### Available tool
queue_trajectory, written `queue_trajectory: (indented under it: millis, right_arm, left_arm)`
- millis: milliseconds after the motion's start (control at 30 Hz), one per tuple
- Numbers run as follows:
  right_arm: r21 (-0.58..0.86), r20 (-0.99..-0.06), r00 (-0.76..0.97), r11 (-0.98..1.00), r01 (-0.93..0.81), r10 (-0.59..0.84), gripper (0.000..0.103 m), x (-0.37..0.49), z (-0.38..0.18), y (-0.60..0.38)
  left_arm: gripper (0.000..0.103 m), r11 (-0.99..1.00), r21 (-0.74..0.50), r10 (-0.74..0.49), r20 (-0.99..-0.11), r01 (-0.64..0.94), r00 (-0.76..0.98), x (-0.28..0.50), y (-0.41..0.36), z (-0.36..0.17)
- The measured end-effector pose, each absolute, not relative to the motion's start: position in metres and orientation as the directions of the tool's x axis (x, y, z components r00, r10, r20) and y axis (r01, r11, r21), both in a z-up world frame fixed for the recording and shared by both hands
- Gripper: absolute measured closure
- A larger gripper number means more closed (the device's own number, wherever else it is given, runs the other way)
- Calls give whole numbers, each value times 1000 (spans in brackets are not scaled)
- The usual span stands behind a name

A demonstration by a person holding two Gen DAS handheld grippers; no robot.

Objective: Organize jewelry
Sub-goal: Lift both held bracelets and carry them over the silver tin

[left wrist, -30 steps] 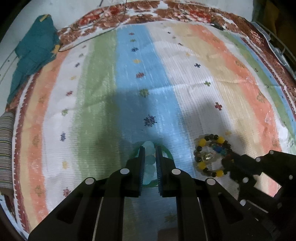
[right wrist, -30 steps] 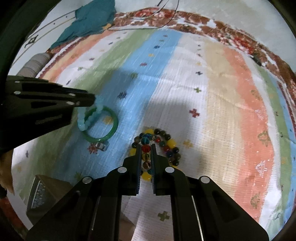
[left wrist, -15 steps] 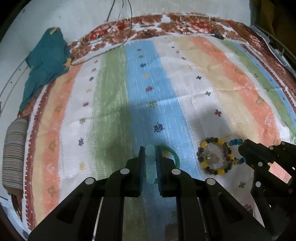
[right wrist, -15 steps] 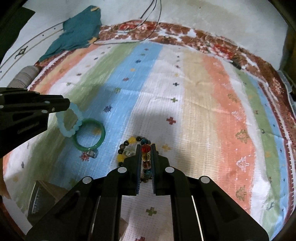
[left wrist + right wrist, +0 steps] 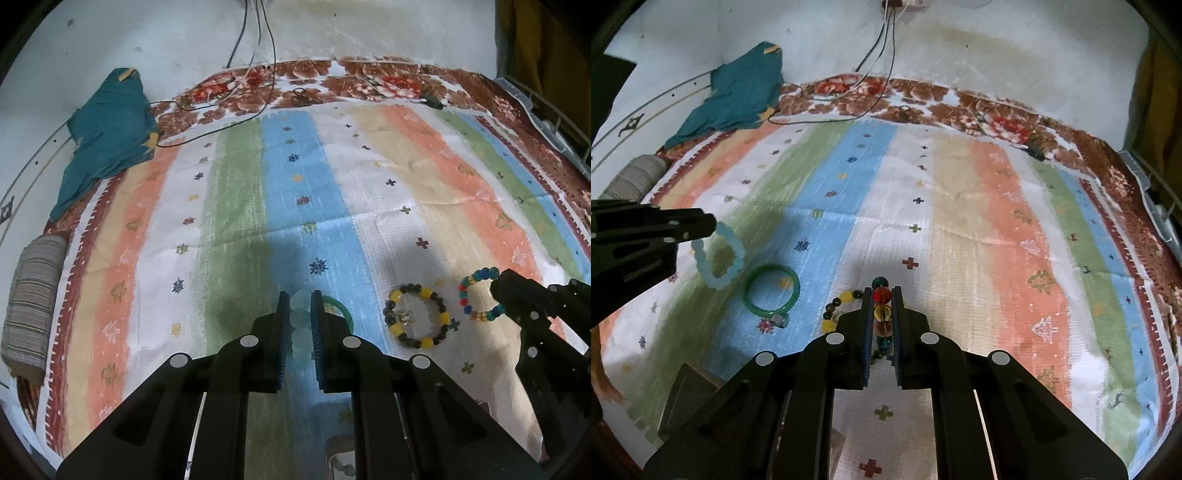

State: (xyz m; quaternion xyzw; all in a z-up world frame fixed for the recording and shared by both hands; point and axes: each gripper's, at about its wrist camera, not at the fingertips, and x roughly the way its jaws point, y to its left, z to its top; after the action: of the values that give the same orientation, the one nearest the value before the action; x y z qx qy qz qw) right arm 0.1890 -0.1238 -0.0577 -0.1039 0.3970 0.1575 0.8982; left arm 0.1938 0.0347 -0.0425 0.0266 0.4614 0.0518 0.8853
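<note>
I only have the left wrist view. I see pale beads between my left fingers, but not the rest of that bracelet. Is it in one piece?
Observer: Yes. In the right wrist view the pale blue bracelet hangs from the left gripper as one closed loop.
Operator: The green bangle is mostly behind my fingers. Is the loop caught on it?
Observer: No. The green bangle lies flat on the striped cloth, beside the loop and apart from it.
Operator: How is the right side gripping?
Observer: The right gripper is shut on the multicoloured bracelet, with several beads lined up between its fingers.
</note>
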Motion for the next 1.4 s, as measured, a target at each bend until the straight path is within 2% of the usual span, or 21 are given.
queue_trajectory:
  millis: [600, 800, 1400]
  right_arm:
    - [-64, -665, 712, 933, -353, 224, 93, 154, -30, -133]
    - [-55, -653, 719, 932, -357, 237, 93, 141, -25, -135]
    - [-31, -610, 728, 908, -417, 313, 93, 95, -9, -139]
  left_arm:
    - [92, 997, 63, 74, -750, -41, 658, 144, 23, -10]
    - [92, 996, 80, 82, -732, -34, 676, 130, 18, -3]
    - [92, 1000, 26, 5, -676, 17, 737, 78, 6, 20]
